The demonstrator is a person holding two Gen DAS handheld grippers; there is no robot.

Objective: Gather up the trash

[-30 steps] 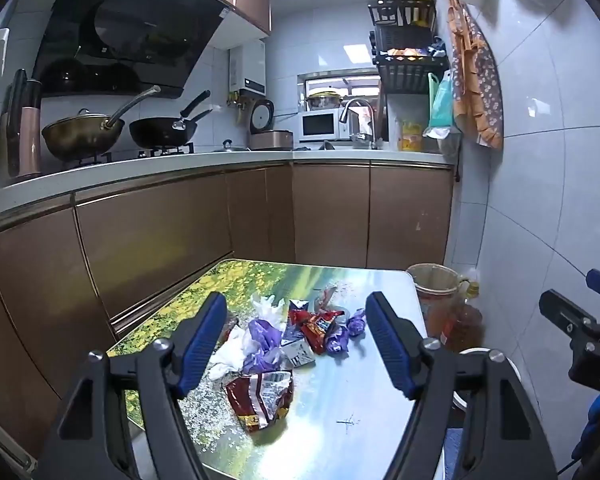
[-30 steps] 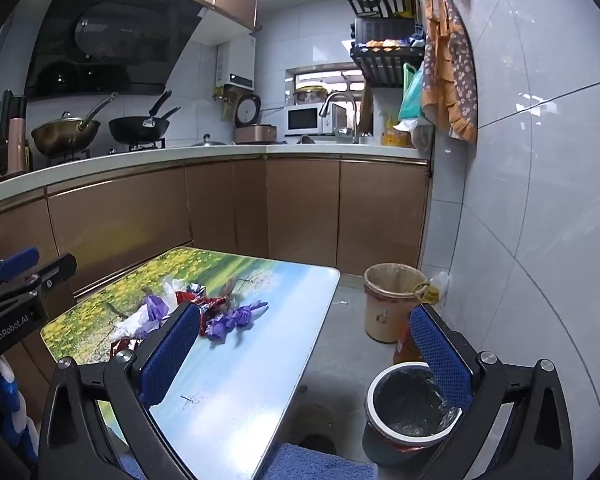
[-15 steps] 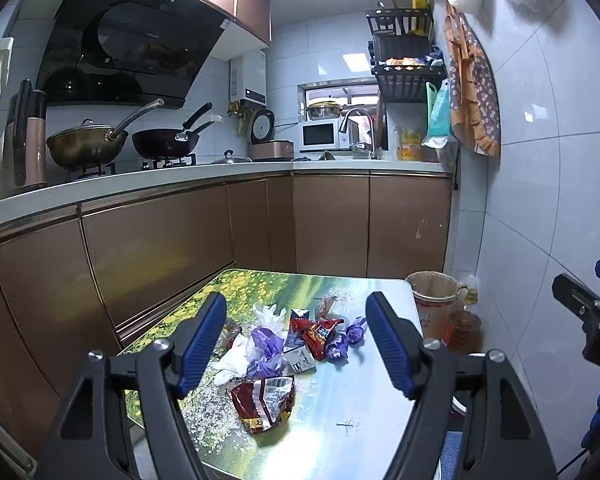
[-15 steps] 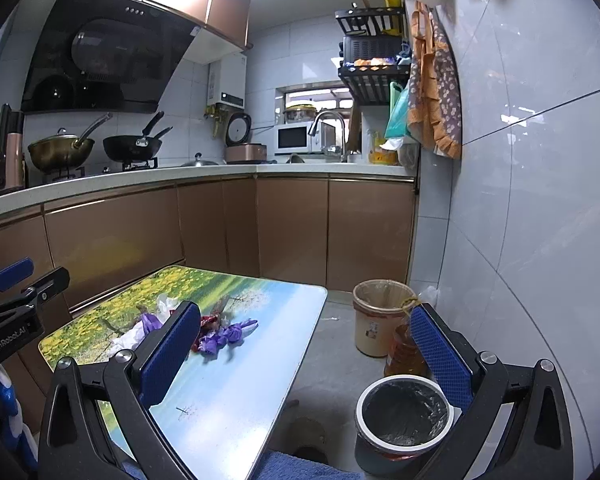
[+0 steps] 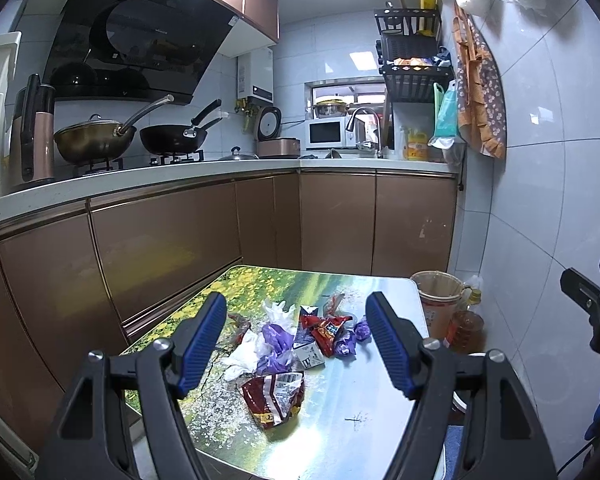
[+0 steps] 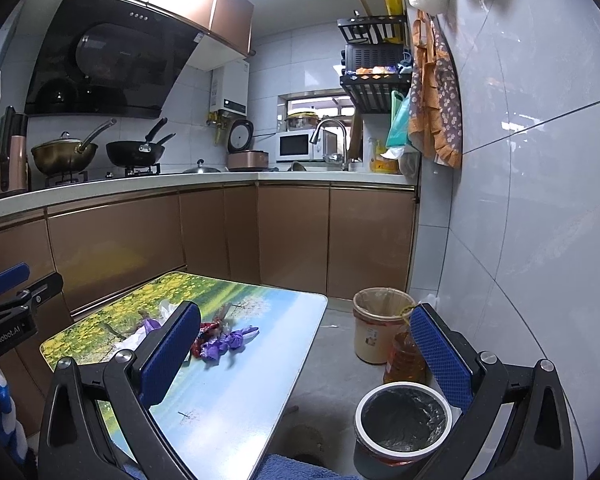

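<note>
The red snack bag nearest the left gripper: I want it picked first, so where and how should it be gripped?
The red snack bag lies flat and crumpled on the table, apart from the pile. Probably best to bring the open left gripper down from above and pinch its raised, torn upper edge, since the flat body offers little to close on.

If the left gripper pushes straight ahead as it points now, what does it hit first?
Probably the trash pile: the open left gripper frames the small white milk carton and red snack wrapper on the landscape-print table. Depth is unclear; it may pass above them.
</note>
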